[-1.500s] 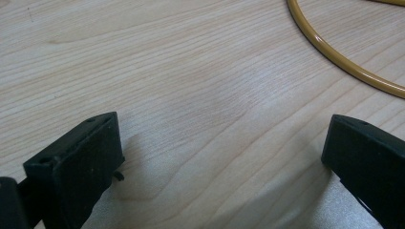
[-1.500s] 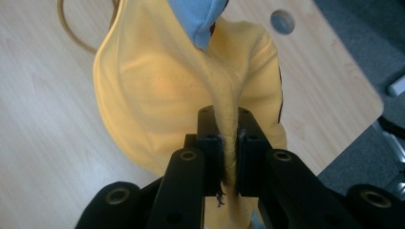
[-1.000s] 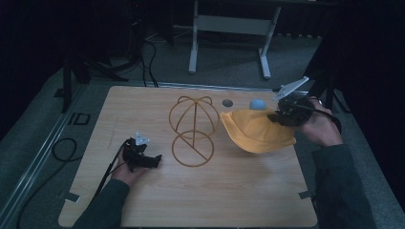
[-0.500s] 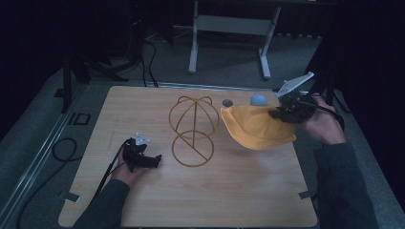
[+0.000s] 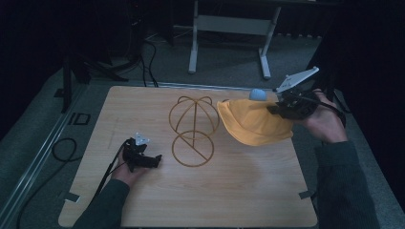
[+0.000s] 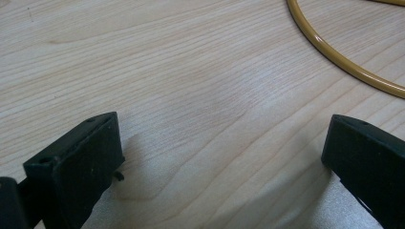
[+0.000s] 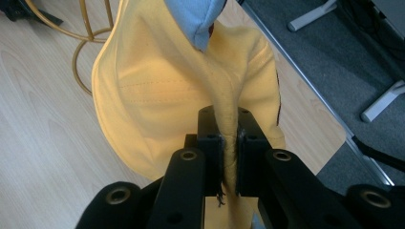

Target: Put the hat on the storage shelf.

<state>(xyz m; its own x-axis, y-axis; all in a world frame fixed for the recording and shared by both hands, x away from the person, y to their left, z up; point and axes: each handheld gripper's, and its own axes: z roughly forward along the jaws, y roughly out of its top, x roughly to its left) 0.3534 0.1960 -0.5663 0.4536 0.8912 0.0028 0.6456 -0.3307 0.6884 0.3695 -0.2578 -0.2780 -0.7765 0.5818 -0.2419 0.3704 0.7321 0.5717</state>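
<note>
Desk (image 5: 229, 200) of pale wood grain, seen from the high view, carries a gold wire hat stand (image 5: 193, 131) with a domed cage above a ring base, standing upright near the centre. Right tool (image 5: 276, 109), held in the person's right hand (image 5: 325, 121) at the far right edge of the desk, holds up a yellow fabric cap (image 5: 253, 123); the cap hangs to the right of the stand, just beside its dome, and whether the two touch cannot be told. A pale blue part (image 5: 258, 94) shows at the far side of the cap (a second object or part of the cap, not determinable here). Left tool (image 5: 155, 161) lies low over the near left of the desk in the left hand (image 5: 125, 172), pointing toward the stand's ring base, apart from it.

Left gripper view: jaws stand spread wide with bare desk surface (image 6: 200, 95) between them; a curved section of the gold ring (image 6: 334, 57) crosses the upper right corner, clear of both jaws.

Right gripper view: jaws are pressed together on a gathered fold of the yellow cap (image 7: 181, 90), the fabric pinched between the pads. The cap spreads out beyond the jaws over the desk, with the pale blue part (image 7: 198, 16) at its top and the stand's gold wires (image 7: 90, 33) beyond at upper left.
</note>
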